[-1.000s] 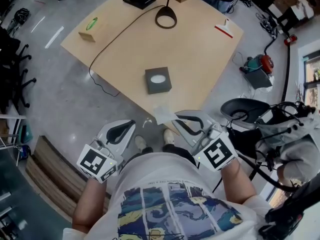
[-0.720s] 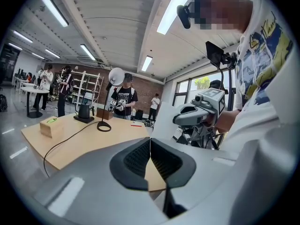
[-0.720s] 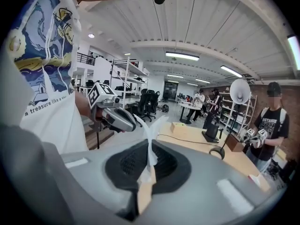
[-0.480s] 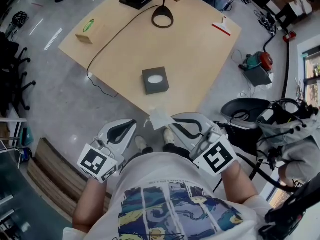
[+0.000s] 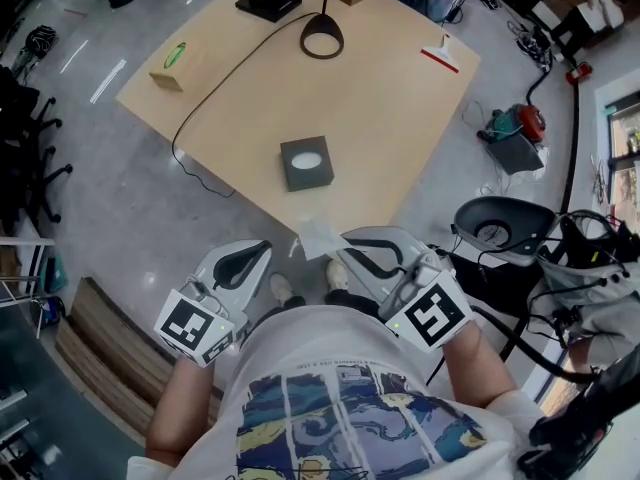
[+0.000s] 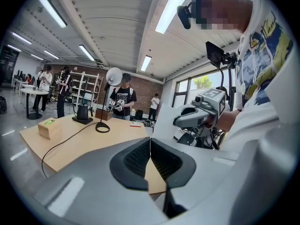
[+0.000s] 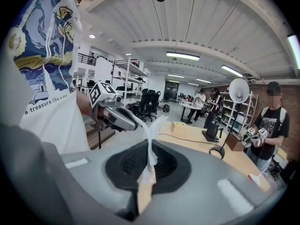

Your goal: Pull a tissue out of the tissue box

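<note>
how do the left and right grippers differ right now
The right gripper is shut on a white tissue, while the left gripper is shut on nothing. In the head view the right gripper's tip sits close to the table's near edge; the left gripper is over the floor, farther from it. Shared: both have jaws together, and both are clear of the grey tissue box.

Lower end of tissue [image 7: 152, 129] lost inside my right gripper [image 7: 150, 146]. Opening of tissue box [image 5: 306, 164] too small to read from above.
</note>
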Action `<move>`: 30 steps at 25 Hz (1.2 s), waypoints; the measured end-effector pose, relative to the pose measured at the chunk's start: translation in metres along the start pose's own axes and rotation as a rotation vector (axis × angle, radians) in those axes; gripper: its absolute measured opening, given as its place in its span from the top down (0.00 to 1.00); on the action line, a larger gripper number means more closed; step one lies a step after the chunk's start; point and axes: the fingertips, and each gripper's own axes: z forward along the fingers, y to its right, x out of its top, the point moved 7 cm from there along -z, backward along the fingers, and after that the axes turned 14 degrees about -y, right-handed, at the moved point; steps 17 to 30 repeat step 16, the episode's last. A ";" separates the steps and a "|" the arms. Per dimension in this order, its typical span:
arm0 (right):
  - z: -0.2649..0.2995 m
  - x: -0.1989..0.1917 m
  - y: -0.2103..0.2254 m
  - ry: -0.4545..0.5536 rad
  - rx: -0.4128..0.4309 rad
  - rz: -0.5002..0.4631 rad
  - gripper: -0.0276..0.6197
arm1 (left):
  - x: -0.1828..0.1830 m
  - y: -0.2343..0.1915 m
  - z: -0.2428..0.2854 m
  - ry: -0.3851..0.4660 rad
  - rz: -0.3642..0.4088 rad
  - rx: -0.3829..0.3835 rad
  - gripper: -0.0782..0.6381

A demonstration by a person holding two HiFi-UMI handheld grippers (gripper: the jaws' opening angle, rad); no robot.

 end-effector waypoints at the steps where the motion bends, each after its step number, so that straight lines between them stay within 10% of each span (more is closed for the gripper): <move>1: 0.000 0.000 0.000 0.001 0.001 -0.001 0.95 | 0.000 0.001 0.001 0.000 -0.001 0.001 0.88; 30: -0.007 -0.008 0.010 0.009 0.017 -0.012 0.95 | 0.003 0.007 0.014 0.001 -0.009 0.012 0.88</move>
